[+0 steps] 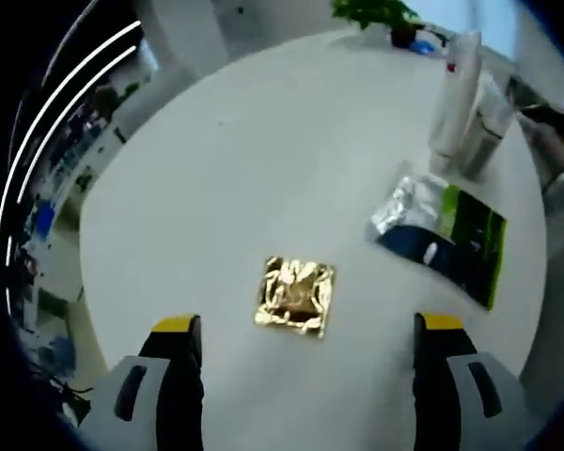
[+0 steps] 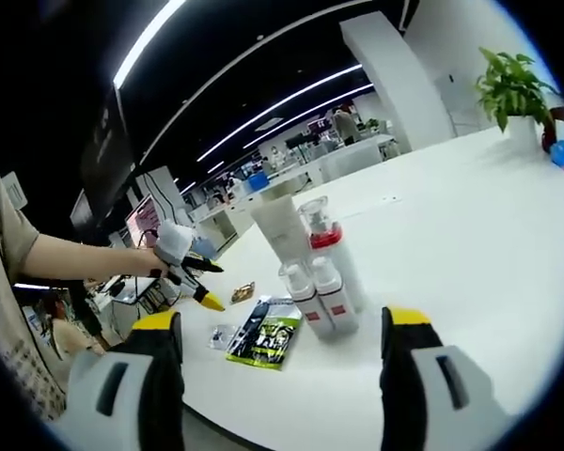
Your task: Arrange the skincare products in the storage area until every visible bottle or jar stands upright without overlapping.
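Seemingly upright: white, red-banded bottles [image 2: 324, 287].

We saw a large white table [image 2: 470, 235] with a rounded edge, and we took it as our landmark. At its far side stood a green potted plant [image 2: 510, 89]. Beyond the table rose a thick white pillar [image 2: 395, 80] under a dark ceiling [image 2: 235, 66], which long white light strips [image 2: 291, 99] crossed in curved lines. Behind the table, farther back, lay an open office with desks [image 2: 343, 155] and monitors [image 2: 141, 218], too small to tell apart well. In the left gripper view, the floor [image 1: 61, 272] beside the table was pale.
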